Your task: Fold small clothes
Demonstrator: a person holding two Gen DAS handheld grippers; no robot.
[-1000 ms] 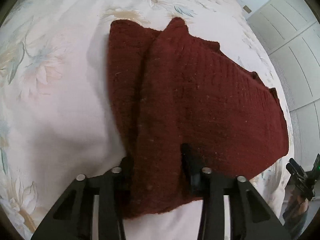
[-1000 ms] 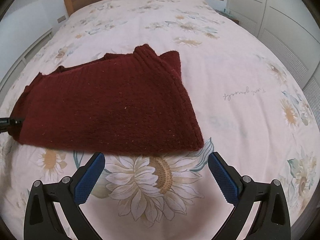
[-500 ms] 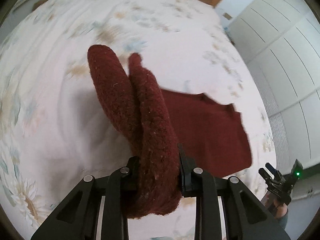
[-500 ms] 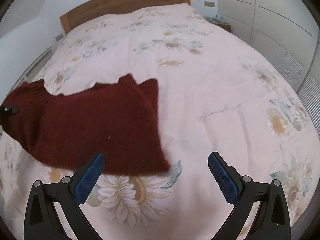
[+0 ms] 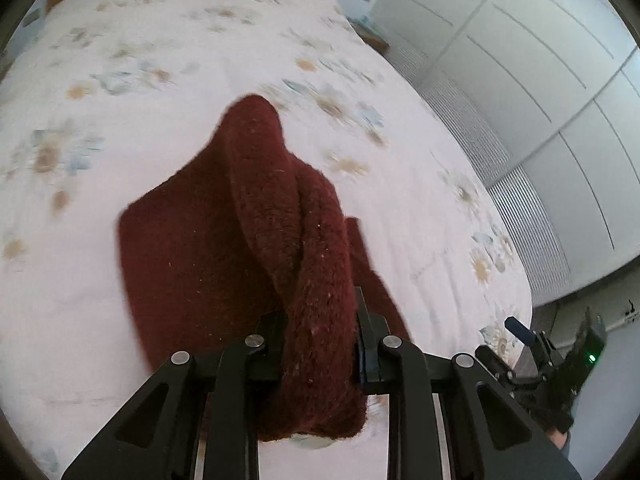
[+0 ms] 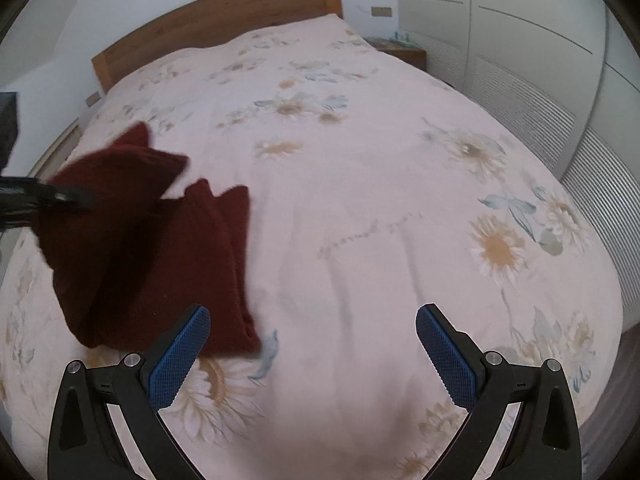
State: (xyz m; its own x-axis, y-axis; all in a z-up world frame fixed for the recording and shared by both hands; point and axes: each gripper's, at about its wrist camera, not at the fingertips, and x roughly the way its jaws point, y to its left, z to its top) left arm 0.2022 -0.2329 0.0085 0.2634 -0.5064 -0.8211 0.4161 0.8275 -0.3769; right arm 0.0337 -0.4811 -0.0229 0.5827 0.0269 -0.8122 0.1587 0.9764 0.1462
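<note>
We saw a dark red knitted sweater [image 5: 224, 248] with a fuzzy surface, partly lying on the flowered bed cover [image 5: 120, 80] and partly lifted from it in a thick bunched fold. The left gripper [image 5: 320, 340] had just been closing and was clamped on this fold, which filled the narrow gap between its jaws, while the right gripper [image 6: 312, 344] hung over the cover with its blue pads [image 6: 180, 356] wide apart, holding nothing and only near the sweater's lower edge. The gripped fold hid part of the sweater behind it, and both views were blurred, so we could not make out the knit pattern or the sweater's edges well.
</note>
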